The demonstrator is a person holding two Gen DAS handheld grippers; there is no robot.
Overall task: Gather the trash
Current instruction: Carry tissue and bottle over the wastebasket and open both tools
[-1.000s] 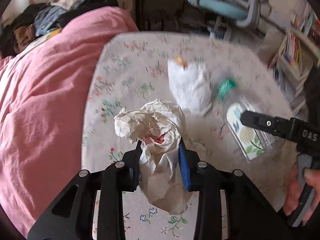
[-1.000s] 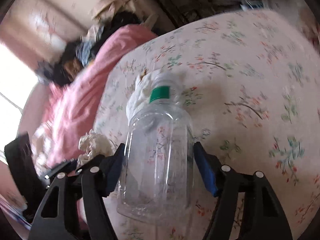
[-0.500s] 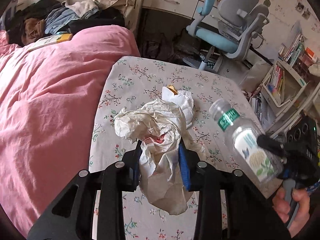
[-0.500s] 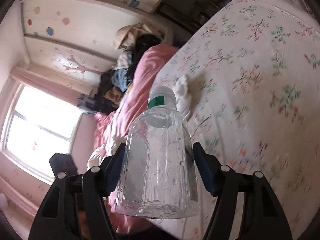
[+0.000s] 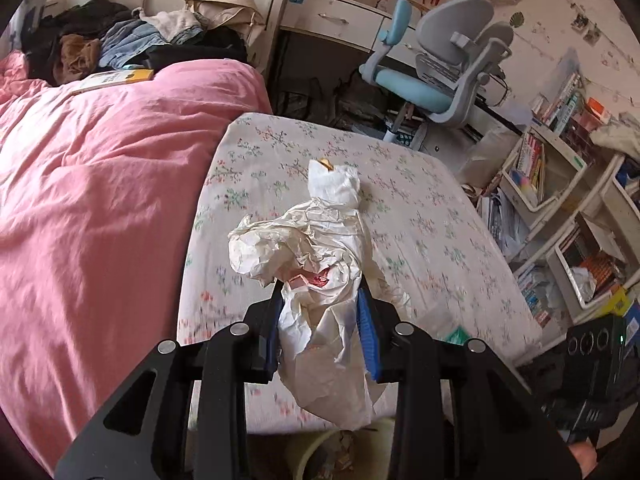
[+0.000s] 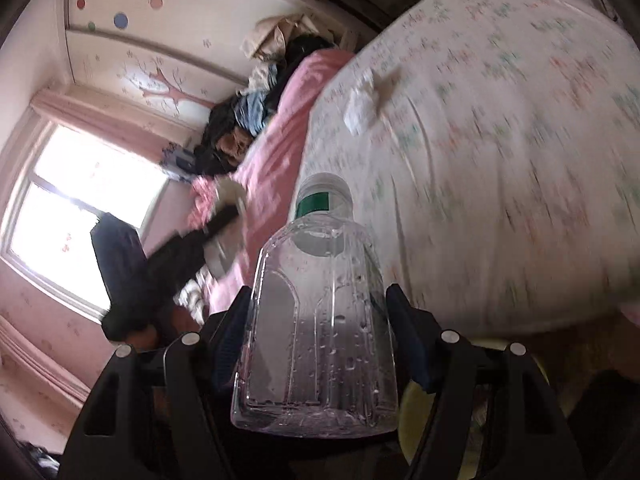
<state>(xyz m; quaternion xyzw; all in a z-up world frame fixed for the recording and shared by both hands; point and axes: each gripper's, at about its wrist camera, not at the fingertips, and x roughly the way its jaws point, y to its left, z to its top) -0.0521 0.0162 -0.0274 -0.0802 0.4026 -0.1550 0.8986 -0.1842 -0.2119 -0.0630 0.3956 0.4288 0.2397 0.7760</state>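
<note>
Crumpled paper (image 5: 316, 264) and clear bottle (image 6: 320, 320) held aloft.

Crumpled paper (image 5: 320, 280) hides part of the tissue (image 5: 334, 184); floral tablecloth (image 6: 500, 140) blurred

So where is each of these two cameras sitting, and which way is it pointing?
Left wrist: rides the left hand-held gripper, looking along its fingers at the crumpled paper it clamps, over the floral table; beyond are the pink bed and desk chair.
Right wrist: rides the right hand-held gripper, tilted, facing the clear bottle it grips, toward the window.
Shared: the table, the bed, the white tissue wad, and a yellowish bin rim below.
</note>
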